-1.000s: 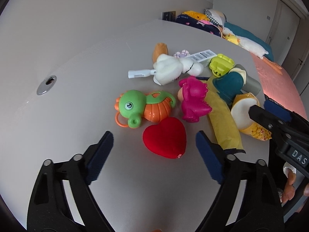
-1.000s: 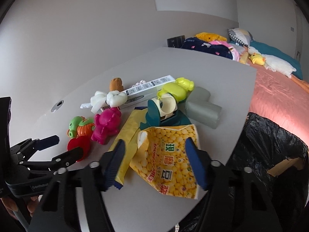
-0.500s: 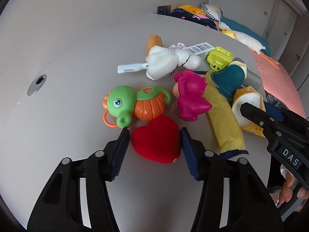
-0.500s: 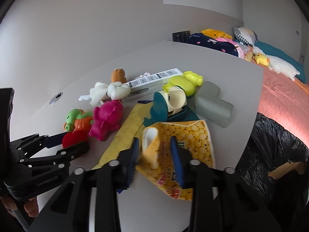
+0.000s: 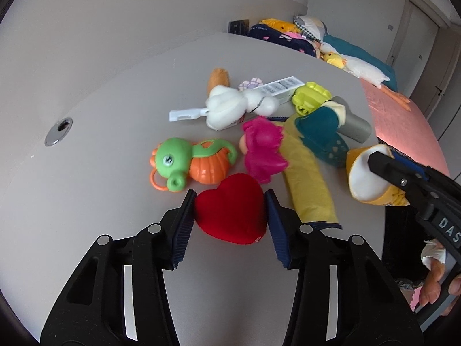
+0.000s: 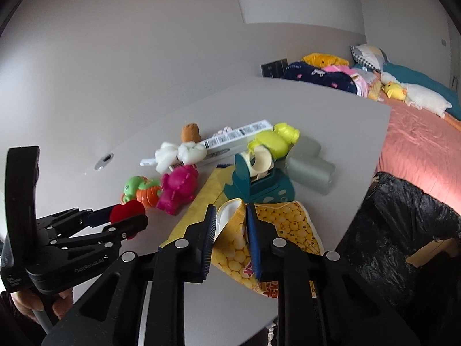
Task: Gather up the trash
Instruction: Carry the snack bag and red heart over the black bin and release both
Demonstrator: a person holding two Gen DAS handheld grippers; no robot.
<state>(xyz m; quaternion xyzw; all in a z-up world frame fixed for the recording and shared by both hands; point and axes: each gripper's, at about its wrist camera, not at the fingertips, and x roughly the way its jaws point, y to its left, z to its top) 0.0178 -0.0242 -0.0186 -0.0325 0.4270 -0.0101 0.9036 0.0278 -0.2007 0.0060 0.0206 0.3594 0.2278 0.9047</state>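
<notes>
My left gripper (image 5: 229, 201) is shut on a red heart-shaped box (image 5: 230, 216) that rests on the grey table (image 5: 100, 173); it also shows in the right wrist view (image 6: 128, 213). My right gripper (image 6: 230, 216) is shut on the open end of a yellow corn-print snack bag (image 6: 276, 230), which also shows in the left wrist view (image 5: 366, 178). A flat yellow wrapper (image 5: 305, 178) lies between the two. A black trash bag (image 6: 403, 225) hangs open off the table's right edge.
Toys crowd the table: a green-and-orange seahorse (image 5: 190, 164), a pink figure (image 5: 262, 150), a white plush (image 5: 233, 106), a lime toy (image 5: 309, 98), a teal tape dispenser (image 6: 253, 178), a grey block (image 6: 311, 170) and a white barcode box (image 6: 239, 138). A bed (image 6: 426, 150) lies beyond.
Both grippers went from wide open to shut: the left closed on the red heart box, the right closed on the snack bag's open end, which is now pinched up.
</notes>
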